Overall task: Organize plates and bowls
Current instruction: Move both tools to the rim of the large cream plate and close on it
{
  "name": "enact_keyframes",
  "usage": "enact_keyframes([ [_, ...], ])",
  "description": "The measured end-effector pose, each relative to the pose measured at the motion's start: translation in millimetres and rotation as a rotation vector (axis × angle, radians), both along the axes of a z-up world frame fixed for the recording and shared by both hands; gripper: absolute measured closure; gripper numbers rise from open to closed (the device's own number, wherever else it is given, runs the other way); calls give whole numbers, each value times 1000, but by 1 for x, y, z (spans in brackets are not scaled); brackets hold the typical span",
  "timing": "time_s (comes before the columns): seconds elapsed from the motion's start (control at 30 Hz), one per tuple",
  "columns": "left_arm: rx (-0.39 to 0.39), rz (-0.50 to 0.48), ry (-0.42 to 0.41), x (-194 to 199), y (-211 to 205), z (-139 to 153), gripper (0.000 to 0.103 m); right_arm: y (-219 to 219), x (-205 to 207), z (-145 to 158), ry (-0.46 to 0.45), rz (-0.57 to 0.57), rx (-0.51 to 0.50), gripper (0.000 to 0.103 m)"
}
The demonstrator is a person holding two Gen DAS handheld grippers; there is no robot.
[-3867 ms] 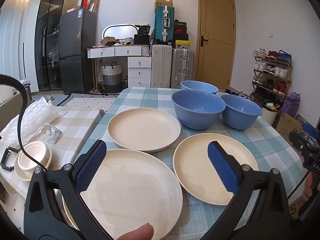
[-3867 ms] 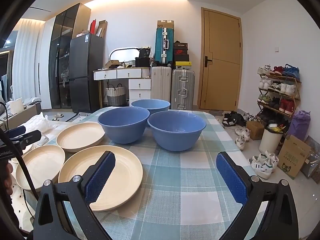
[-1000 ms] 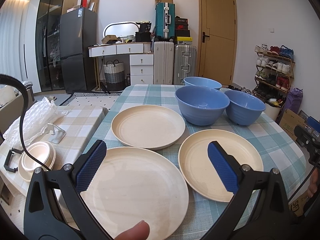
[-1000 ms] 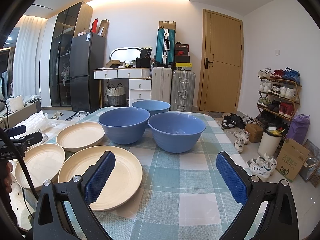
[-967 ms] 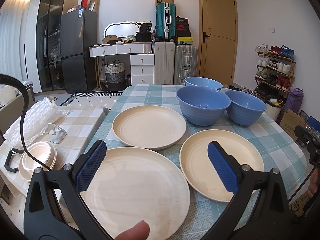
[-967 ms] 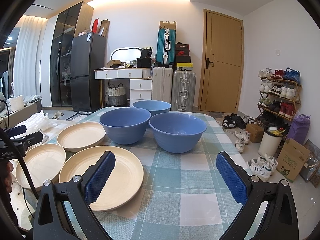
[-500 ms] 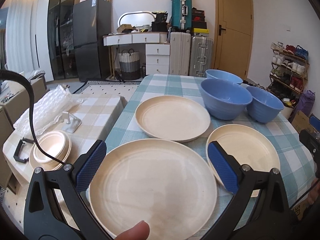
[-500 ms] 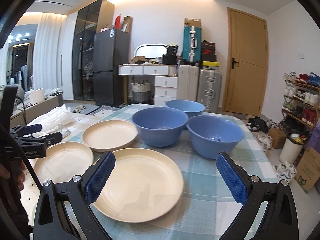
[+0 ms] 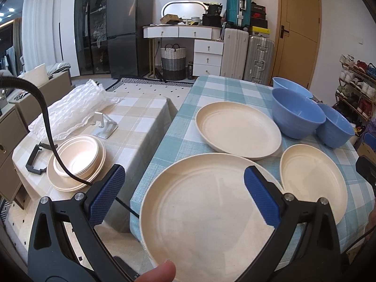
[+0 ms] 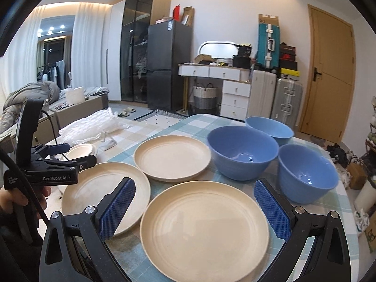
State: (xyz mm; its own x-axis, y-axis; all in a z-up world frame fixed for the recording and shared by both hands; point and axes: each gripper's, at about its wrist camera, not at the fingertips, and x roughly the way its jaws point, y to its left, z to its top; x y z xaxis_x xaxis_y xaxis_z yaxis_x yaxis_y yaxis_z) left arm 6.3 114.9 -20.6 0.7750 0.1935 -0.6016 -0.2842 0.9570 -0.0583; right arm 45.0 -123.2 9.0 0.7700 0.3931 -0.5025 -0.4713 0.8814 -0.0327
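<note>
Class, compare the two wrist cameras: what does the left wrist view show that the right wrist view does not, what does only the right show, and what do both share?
Only the left wrist view shows the shoe rack and a fingertip at the bottom edge.

Only the right wrist view shows the left gripper from the side, the hand holding it, and the curtained room far left.

Both share three cream plates, three blue bowls, the checked tablecloth, the paper bowl stack, the fridge and the door.
</note>
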Motion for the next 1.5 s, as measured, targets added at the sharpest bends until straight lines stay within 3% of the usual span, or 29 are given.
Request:
enact_keyframes([
  [0.57,-78,40,72,13,31,-31,2,50,54,-12,196,235,-44,0],
  [1.13,-179,8,87,15,51,-49,3,94,84,-28,307,383,-165,0],
  [1.5,-217,0,113,20,57,-60,17,124,97,-49,378,460,-251,7],
])
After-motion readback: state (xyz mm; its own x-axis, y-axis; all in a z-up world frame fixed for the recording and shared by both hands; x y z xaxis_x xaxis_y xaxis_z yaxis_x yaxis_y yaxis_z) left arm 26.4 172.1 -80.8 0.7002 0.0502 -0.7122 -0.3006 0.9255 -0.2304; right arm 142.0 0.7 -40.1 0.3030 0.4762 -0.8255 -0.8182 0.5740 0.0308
